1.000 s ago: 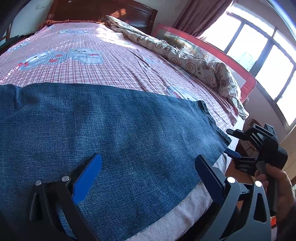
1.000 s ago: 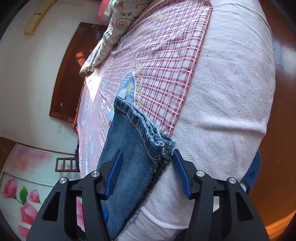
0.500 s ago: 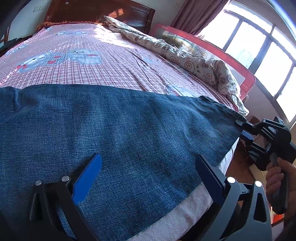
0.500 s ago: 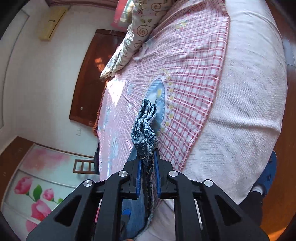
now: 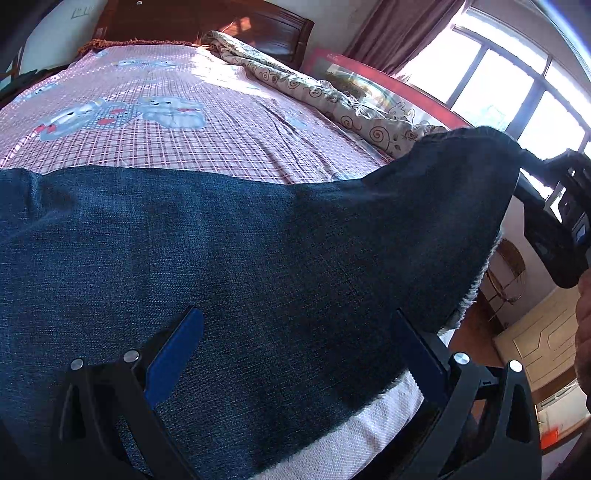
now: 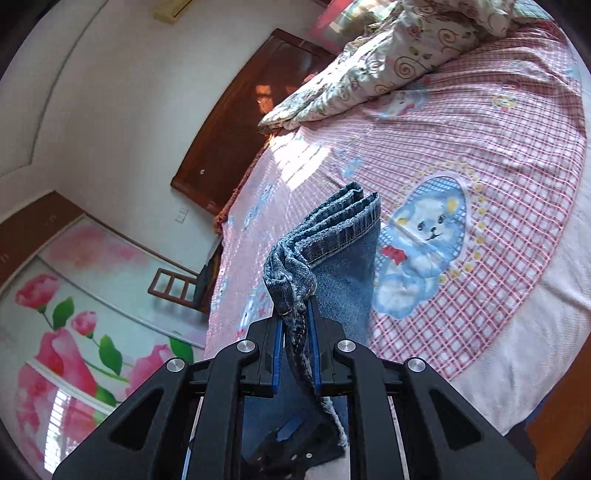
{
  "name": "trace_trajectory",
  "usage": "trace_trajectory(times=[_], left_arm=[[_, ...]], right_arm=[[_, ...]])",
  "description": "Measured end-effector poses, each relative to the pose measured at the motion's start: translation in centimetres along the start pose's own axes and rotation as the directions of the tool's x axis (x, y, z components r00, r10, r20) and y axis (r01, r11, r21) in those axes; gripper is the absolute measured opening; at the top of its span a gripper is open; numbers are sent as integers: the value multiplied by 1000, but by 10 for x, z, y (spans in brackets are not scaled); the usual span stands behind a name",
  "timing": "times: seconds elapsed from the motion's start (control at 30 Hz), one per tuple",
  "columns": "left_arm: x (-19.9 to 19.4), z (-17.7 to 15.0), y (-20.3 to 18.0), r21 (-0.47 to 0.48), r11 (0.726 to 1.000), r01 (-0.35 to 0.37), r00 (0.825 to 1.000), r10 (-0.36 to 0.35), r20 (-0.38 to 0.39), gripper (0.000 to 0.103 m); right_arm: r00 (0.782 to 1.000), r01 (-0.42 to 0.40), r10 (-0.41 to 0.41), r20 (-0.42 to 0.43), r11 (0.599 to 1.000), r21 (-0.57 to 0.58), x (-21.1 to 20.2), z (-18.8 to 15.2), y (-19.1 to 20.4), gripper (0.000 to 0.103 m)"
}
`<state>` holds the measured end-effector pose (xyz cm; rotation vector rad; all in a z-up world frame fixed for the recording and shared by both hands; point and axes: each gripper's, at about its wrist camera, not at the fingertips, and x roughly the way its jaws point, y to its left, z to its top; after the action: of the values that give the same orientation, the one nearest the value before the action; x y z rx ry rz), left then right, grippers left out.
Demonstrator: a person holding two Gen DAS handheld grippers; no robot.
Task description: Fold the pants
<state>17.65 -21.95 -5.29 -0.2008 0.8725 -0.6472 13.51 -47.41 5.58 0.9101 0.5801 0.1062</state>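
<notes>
Blue denim pants (image 5: 229, 251) lie spread across the bed. My left gripper (image 5: 295, 350) is open, its blue pads low over the denim near the bed's front edge. My right gripper (image 6: 295, 325) is shut on the hem end of the pants (image 6: 332, 236) and holds it lifted off the bed. In the left wrist view the right gripper (image 5: 554, 218) shows at the right, with the raised hem corner (image 5: 480, 155) hanging from it.
The bed has a pink checked sheet (image 5: 177, 122) with bear prints. A rumpled swirl-patterned quilt (image 5: 332, 99) lies along the far side. A dark wooden headboard (image 5: 207, 22) and windows (image 5: 517, 85) stand behind. The white mattress edge (image 5: 369, 424) runs at front right.
My right gripper closed on the pants hem and lifted it up off the bed. The denim's right end now rises in a peak. My left gripper stayed open over the pants.
</notes>
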Motion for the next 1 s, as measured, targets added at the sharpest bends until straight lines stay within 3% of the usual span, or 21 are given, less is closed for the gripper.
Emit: trace_trajectory(times=[0.13, 0.23, 0.37, 0.5, 0.67, 0.83, 0.9, 1.0], left_arm=[[-16, 4, 10, -64, 998, 23, 1000, -22, 16, 101], [-55, 0, 32, -94, 995, 28, 995, -19, 95, 101], [-117, -20, 78, -149, 988, -40, 980, 67, 185, 101], [-169, -46, 122, -224, 967, -123, 954, 177, 241, 101], [-201, -72, 160, -323, 931, -172, 925, 265, 271, 101], [-197, -81, 174, -353, 919, -175, 920, 280, 273, 101], [-197, -84, 181, -364, 915, -172, 921, 281, 271, 101], [-197, -86, 185, -366, 915, -172, 919, 283, 275, 101]], right_arm=[[997, -67, 64, -46, 996, -64, 17, -13, 39, 11], [991, -106, 95, -98, 987, -123, 33, -28, 70, 11], [979, -147, 113, -170, 968, -203, 60, -61, 107, 11], [959, -180, 109, -263, 947, -265, 91, -106, 133, 11], [922, -184, 18, -388, 899, -396, 134, -178, 156, 11], [875, -136, -146, -461, 841, -523, 179, -244, 141, 11], [859, -112, -188, -477, 839, -533, 190, -255, 127, 11], [866, -111, -174, -468, 847, -520, 187, -254, 125, 11]])
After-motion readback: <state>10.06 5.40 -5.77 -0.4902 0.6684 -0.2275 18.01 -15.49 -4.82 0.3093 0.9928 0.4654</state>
